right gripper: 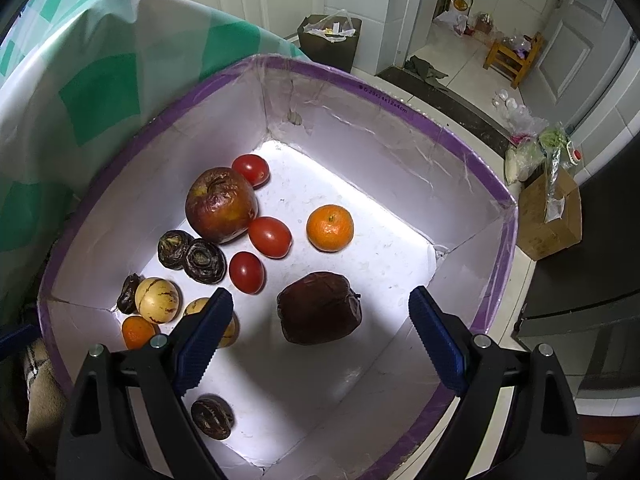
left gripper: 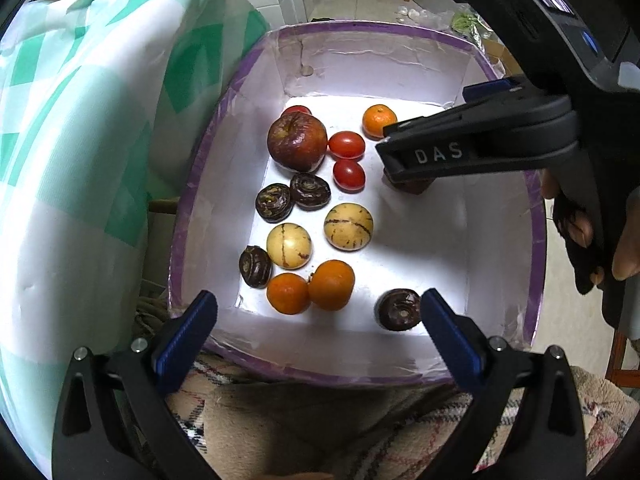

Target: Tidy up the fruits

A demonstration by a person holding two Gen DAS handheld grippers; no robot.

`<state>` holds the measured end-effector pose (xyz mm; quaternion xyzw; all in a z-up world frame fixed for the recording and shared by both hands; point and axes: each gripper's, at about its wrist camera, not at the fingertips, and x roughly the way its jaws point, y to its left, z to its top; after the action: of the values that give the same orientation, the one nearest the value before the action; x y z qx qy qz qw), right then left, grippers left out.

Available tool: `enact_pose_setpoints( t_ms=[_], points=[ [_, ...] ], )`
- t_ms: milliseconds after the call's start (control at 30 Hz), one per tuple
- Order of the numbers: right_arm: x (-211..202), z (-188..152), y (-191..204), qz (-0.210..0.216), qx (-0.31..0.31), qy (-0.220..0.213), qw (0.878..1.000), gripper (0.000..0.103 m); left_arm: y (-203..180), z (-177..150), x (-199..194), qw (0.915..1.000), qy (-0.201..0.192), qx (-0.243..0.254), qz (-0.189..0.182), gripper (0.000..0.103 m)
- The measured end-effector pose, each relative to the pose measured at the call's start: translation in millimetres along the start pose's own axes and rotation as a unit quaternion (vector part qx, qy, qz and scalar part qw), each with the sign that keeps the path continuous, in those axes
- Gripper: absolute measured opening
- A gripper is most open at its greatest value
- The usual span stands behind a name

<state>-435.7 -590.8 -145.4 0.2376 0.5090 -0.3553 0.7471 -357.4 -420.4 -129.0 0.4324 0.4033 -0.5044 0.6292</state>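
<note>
A white box with a purple rim (left gripper: pixel 536 216) (right gripper: pixel 472 152) holds the fruit. Inside lie a red apple (left gripper: pixel 297 142) (right gripper: pixel 221 210), three tomatoes (left gripper: pixel 346 145) (right gripper: pixel 269 237), several oranges (left gripper: pixel 331 285) (right gripper: pixel 330 227), two pale striped fruits (left gripper: pixel 348 226) (right gripper: pixel 157 300) and several dark water chestnuts (left gripper: pixel 310 191) (right gripper: pixel 204 261). A dark wrinkled apple (right gripper: pixel 319 308) lies loose on the box floor. My right gripper (right gripper: pixel 318 340) is open just above it, and shows in the left wrist view (left gripper: pixel 404 168). My left gripper (left gripper: pixel 318 332) is open and empty over the box's near edge.
A green-and-white checked cloth (left gripper: pixel 80 152) (right gripper: pixel 100 80) hangs to the left of the box. A plaid blanket (left gripper: pixel 320 420) lies under its near edge. A wooden stool (right gripper: pixel 514 54), a cardboard box (right gripper: pixel 552 216) and bags sit on the tiled floor beyond.
</note>
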Motion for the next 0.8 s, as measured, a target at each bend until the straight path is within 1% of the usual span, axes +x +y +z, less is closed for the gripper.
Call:
enact_pose_setpoints(
  t_ms=[800],
  points=[
    [10.0, -3.9, 4.9, 0.008, 0.004, 0.01, 1.0, 0.087, 1.4, -0.6, 1.8, 1.0, -0.001, 0.0, 0.007, 0.101]
  ],
)
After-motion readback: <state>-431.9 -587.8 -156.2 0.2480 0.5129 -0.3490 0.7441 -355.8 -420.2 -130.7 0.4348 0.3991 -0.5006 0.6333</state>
